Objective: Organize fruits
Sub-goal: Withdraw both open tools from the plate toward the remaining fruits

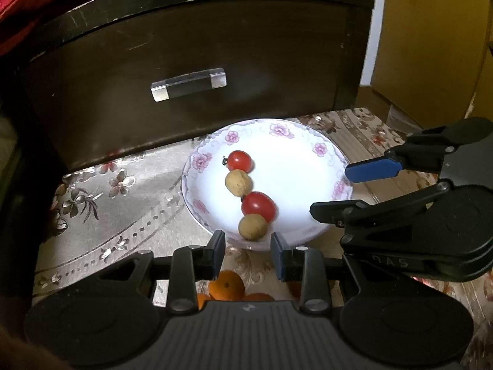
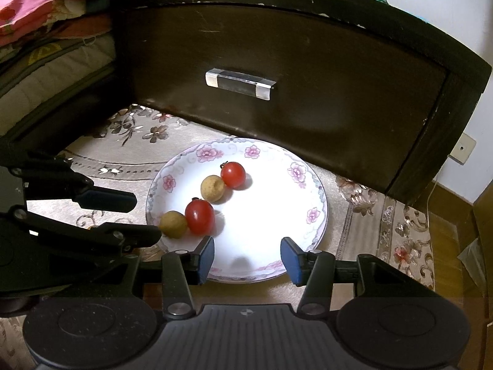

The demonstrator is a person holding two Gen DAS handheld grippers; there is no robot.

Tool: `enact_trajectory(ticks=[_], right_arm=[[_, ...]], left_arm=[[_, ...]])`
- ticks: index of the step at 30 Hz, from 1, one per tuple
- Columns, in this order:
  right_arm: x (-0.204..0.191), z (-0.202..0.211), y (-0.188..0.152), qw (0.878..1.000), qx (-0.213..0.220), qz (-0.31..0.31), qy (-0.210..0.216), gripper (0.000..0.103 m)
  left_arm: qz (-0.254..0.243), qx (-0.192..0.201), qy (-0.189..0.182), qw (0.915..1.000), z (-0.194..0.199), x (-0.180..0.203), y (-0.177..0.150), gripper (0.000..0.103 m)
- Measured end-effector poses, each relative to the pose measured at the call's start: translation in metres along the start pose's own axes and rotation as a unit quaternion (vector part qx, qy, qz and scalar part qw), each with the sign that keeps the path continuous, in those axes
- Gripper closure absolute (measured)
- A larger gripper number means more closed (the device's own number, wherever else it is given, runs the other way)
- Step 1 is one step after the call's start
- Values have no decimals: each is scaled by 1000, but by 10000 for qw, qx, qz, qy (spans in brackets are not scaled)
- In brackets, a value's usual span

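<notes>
A white plate (image 1: 295, 157) with pink flowers on its rim holds two red cherry tomatoes (image 1: 258, 206) and two tan longans (image 1: 252, 227) in a row. It also shows in the right wrist view (image 2: 277, 209), with a tomato (image 2: 199, 217) and a longan (image 2: 173, 224). My left gripper (image 1: 248, 254) is open and empty at the plate's near edge, close to the nearest longan. My right gripper (image 2: 246, 260) is open and empty over the plate's near rim. Oranges (image 1: 226, 285) lie below the left gripper.
A dark wooden drawer front (image 1: 197, 71) with a clear handle (image 1: 188, 84) stands right behind the plate. A floral cloth (image 1: 123, 215) covers the surface. Bedding (image 2: 46, 46) lies at the left, a yellow box (image 1: 431, 46) at the right.
</notes>
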State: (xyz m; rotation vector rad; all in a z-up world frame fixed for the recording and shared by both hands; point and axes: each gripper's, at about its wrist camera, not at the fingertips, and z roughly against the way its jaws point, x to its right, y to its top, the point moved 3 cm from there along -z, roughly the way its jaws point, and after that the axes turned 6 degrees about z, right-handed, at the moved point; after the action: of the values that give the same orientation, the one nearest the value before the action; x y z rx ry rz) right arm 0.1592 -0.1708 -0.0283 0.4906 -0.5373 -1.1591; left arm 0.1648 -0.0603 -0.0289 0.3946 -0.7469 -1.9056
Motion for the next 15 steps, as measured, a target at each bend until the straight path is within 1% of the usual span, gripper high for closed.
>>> enact_trajectory(ticks=[4,6,9,15], right_arm=[[-5,5,-5,9999,-14,74,92,57],[-9,8,-7,9998,-27,125,151,57],[-13,12,-11,9995,-56,177,250,51],[-18,19,-22,9983,-169,250,495,51]], left_arm=[[-90,-62,-52,9999,7,1,-9,65],[-117,-90,-103,9998,12,0,-13,63],[-138,-121,-129,9997,18,-3,-21,60],[-175,-257,-200,9993,23,-7,-34,60]])
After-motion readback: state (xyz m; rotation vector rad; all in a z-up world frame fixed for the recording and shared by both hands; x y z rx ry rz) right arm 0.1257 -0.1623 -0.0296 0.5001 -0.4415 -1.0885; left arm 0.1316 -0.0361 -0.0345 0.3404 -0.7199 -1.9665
